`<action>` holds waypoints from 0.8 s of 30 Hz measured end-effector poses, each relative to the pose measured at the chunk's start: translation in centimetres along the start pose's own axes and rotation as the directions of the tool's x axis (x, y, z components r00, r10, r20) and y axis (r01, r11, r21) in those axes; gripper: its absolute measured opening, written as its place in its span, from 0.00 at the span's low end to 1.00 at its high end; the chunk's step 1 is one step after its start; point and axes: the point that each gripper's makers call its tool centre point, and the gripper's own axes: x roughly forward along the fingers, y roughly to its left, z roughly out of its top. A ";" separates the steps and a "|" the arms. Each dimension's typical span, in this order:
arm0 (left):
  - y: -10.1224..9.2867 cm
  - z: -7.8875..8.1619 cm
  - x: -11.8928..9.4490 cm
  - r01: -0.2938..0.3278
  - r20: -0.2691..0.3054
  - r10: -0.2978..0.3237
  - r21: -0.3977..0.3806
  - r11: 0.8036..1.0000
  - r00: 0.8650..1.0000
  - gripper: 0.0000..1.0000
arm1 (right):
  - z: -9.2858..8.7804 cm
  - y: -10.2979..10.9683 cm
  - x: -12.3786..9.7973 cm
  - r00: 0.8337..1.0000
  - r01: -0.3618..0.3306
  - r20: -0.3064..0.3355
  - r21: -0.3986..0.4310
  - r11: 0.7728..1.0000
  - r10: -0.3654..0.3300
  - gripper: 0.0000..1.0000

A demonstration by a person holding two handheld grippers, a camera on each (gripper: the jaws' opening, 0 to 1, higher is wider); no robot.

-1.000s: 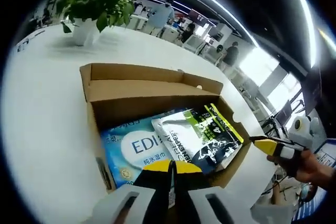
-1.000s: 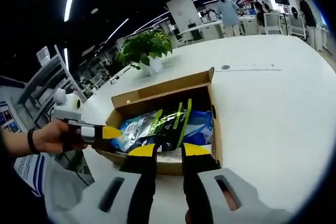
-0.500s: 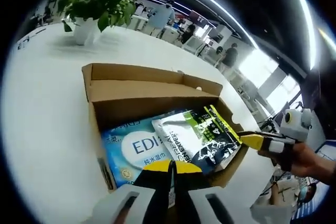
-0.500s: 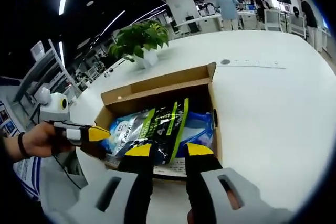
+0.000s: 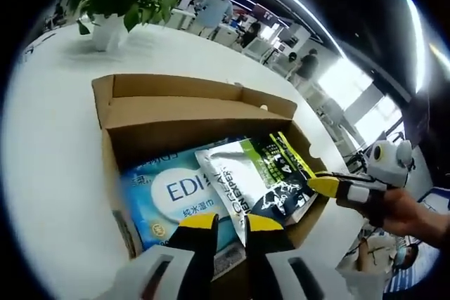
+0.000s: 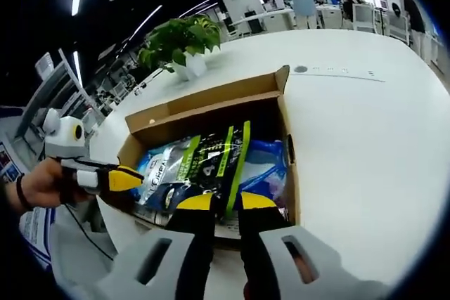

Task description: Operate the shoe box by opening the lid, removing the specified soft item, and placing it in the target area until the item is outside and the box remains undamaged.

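Inside the open shoe box [image 5: 184, 114], a blue "EDI" pack [image 5: 176, 198] lies beside a "L'OREAL MEN EXPERT" pouch [image 5: 260, 180]; both grippers, left [image 5: 230, 222] and right [image 6: 218, 202], hover slightly parted, empty.

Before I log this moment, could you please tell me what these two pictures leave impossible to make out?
- Open brown cardboard shoe box: its floor is hidden in both views by the packs.
- Blue wet-wipes pack: in the left gripper view its lower edge is hidden behind that gripper's fingers; in the right gripper view it is mostly covered by the black, green and white pouch.
- Small print on the pouch: too small and distorted to read.
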 end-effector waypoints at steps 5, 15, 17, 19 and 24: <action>-0.2 -0.4 1.0 0.007 -0.039 -0.009 -0.051 0.999 0.999 0.16 | 0.0 0.0 0.1 1.000 -0.001 0.002 0.021 1.000 0.001 0.08; -0.5 -0.3 0.8 0.016 -0.003 -0.016 -0.096 0.995 1.000 0.00 | 0.2 1.1 -0.2 0.998 -0.052 0.043 0.060 0.997 0.049 0.01; -0.5 0.0 0.5 0.012 0.015 -0.010 -0.103 0.995 1.000 0.00 | 0.2 1.4 -0.3 0.997 -0.060 0.047 0.058 0.997 0.057 0.02; -0.7 0.2 0.2 0.015 0.029 -0.012 -0.104 0.995 0.999 0.00 | 0.2 1.5 -0.5 0.997 -0.060 0.051 0.059 0.996 0.057 0.02; -1.2 0.4 -0.3 0.021 0.043 -0.018 -0.083 0.996 0.999 0.00 | 0.5 1.7 -0.9 0.996 -0.066 0.063 0.056 0.996 0.062 0.02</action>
